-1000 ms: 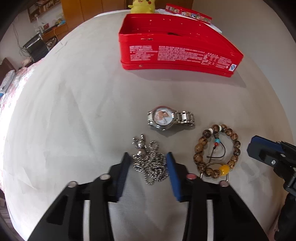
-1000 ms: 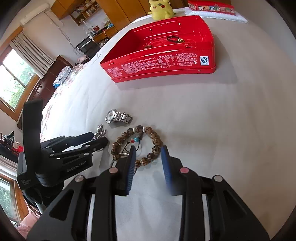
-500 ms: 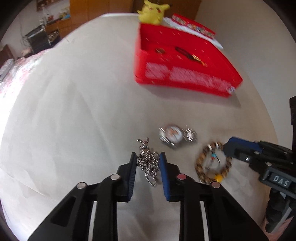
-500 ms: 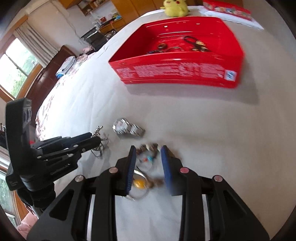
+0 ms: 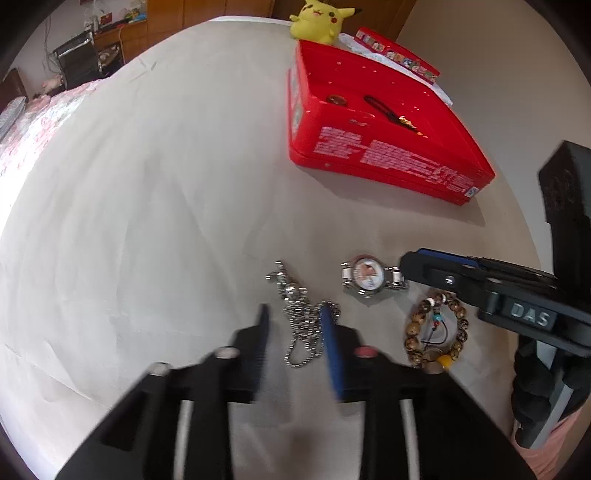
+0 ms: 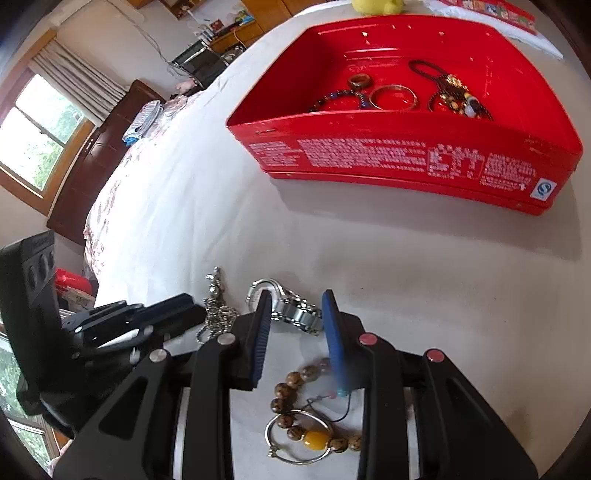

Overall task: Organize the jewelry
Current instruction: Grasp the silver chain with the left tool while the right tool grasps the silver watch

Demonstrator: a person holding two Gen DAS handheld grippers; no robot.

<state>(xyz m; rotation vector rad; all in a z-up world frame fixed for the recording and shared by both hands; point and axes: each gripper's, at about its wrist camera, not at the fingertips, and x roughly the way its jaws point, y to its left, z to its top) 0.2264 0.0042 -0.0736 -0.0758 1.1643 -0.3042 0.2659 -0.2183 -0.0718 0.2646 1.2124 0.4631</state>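
A silver ball chain [image 5: 301, 328] lies on the white table, partly between the fingers of my left gripper [image 5: 293, 325], which is open above it. A silver watch [image 5: 367, 275] lies to its right; it also shows in the right wrist view [image 6: 295, 308]. A wooden bead bracelet [image 5: 436, 334] with a yellow bead lies beside it. My right gripper [image 6: 295, 314] is open, over the bead bracelet [image 6: 303, 417] and close to the watch. The red tin box [image 6: 406, 158] stands farther back and holds several jewelry pieces [image 6: 391, 96].
A yellow plush toy [image 5: 317, 18] and a flat red box [image 5: 397, 53] sit behind the red tin [image 5: 388, 155]. The table's left edge drops toward a bed and a dark wooden cabinet [image 6: 99, 155]. The right gripper's body [image 5: 517, 295] crosses the right side.
My left gripper has opened and the chain lies spread on the table under it. My right gripper has moved forward toward the watch; the bracelet is now under its fingers.
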